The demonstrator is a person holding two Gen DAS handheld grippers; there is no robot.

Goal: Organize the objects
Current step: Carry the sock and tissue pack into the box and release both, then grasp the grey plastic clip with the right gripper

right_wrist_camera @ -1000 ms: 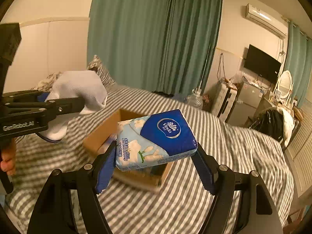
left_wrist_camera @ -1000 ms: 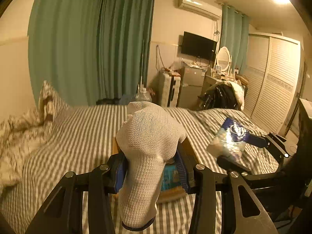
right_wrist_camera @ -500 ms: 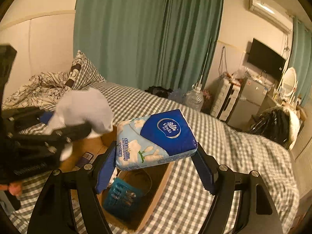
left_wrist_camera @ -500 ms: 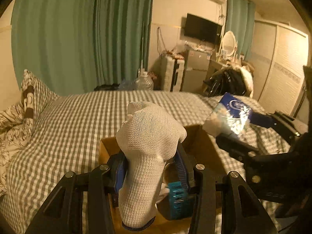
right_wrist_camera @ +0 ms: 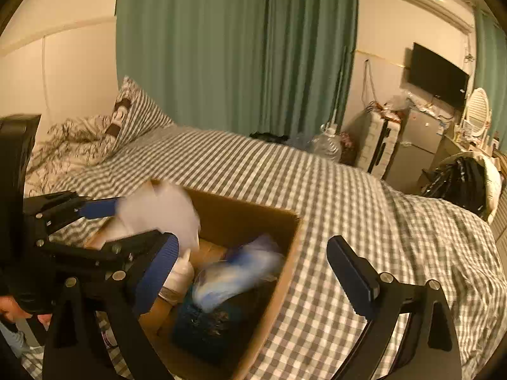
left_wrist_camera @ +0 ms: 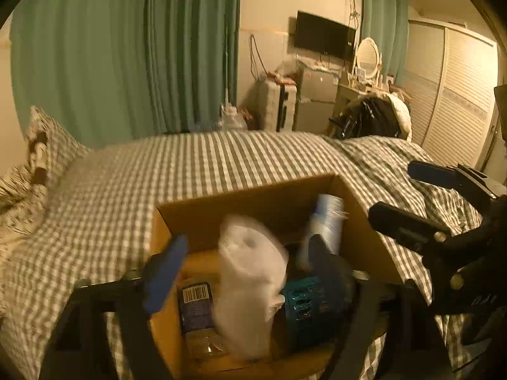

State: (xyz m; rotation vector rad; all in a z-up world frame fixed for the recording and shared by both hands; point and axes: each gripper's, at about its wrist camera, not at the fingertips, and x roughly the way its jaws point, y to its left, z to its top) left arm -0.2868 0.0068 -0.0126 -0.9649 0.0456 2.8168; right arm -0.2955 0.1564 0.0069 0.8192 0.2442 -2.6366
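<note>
Both grippers open over the box

Left gripper [left_wrist_camera: 244,266] and right gripper [right_wrist_camera: 253,266] fingers are spread; a blurry white sock [left_wrist_camera: 247,285] (maybe falling) and tissue pack [right_wrist_camera: 240,272] sit low in the cardboard box [left_wrist_camera: 240,199].

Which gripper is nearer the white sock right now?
Left. The left gripper is open right around the falling white sock above the cardboard box; the right gripper is open over the box's other side.

One open brown cardboard box [left_wrist_camera: 259,196] on the checked bed. In the box: one white knit sock [left_wrist_camera: 250,285], one blue-white tissue pack [right_wrist_camera: 240,272], one teal mesh basket [left_wrist_camera: 304,304], one dark-labelled clear bottle [left_wrist_camera: 196,313]. Over the box: two black grippers.
</note>
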